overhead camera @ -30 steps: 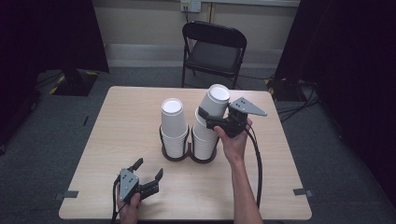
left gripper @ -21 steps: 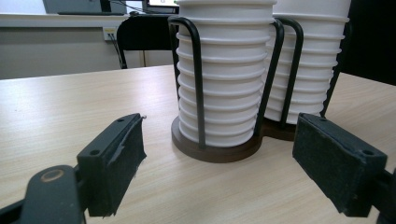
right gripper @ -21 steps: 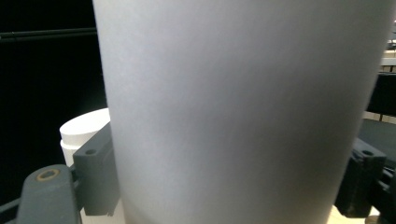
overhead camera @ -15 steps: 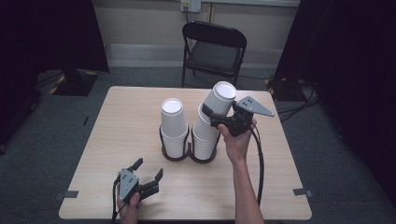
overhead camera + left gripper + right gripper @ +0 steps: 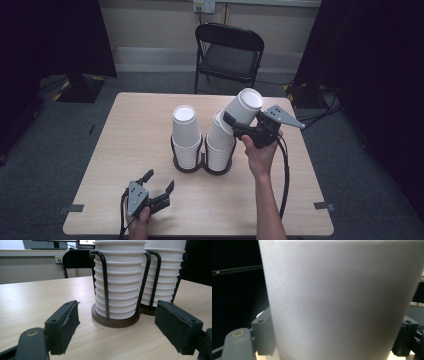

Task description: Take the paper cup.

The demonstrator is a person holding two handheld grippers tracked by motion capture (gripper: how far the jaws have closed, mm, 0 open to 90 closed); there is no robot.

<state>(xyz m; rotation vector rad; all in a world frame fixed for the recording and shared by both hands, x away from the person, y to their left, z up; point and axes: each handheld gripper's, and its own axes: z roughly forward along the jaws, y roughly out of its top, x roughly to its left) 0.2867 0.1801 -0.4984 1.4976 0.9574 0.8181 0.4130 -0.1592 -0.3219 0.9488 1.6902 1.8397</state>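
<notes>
Moved: white paper cup [image 5: 243,108] tilts farther off right stack [image 5: 220,145] | right gripper [image 5: 235,125] clamped on it | left gripper [image 5: 159,189] apart, idle near table's [image 5: 300,200] front edge.

A black folding chair [image 5: 227,52] stands behind the wooden table [image 5: 130,130].

White cups [image 5: 184,135], black wire holder [image 5: 202,162]

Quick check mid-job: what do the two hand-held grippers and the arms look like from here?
Both are black. The left hand-held gripper and the right hand-held gripper each carry a grey three-cornered plate on top and trail a black cable. Jaws are flat black blocks faced with dark pads, with a brass-coloured ring at the base. Forearms are bare, no sleeves.
</notes>
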